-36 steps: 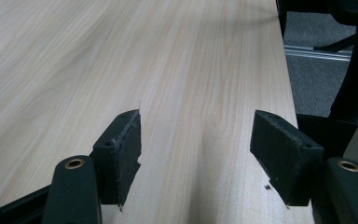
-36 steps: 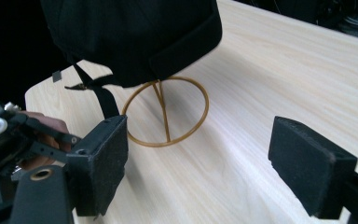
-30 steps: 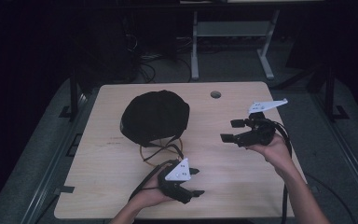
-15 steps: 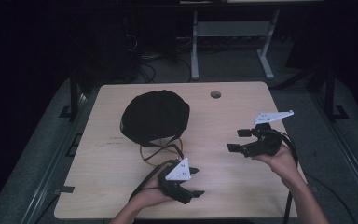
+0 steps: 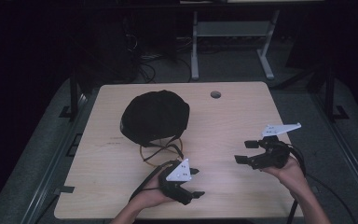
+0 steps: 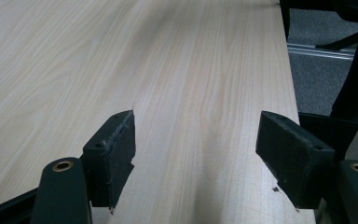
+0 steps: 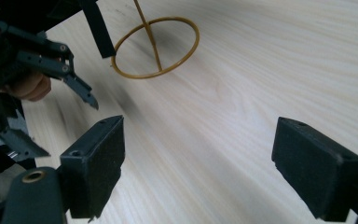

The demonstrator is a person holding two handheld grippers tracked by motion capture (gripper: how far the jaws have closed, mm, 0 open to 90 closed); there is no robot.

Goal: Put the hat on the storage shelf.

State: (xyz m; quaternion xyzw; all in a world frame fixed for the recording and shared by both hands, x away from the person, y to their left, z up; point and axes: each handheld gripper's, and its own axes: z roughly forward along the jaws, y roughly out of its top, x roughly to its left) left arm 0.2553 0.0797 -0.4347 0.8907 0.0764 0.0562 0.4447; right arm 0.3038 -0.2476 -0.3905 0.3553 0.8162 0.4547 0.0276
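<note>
Left gripper [image 5: 193, 182]: jaws spread wide, nothing between them; low over the near edge of the wooden table [image 5: 242, 112], pads [image 6: 112, 158] framing bare wood in the left gripper view. Held just in front of the yellow ring [image 5: 161, 151], apart from it.

Right gripper [image 5: 248, 152]: jaws likewise parted and empty, held above the right part of the table, pointing left toward the ring and the other gripper. Well apart from both.

Black cap [image 5: 154, 116]: lying on the table left of centre, behind the ring. Ring flat on the wood just in front of the cap; black straps crossing it. Contact between ring and cap not discernible. Ring [image 7: 156, 46] seen beyond the open pads in the right gripper view.
</note>
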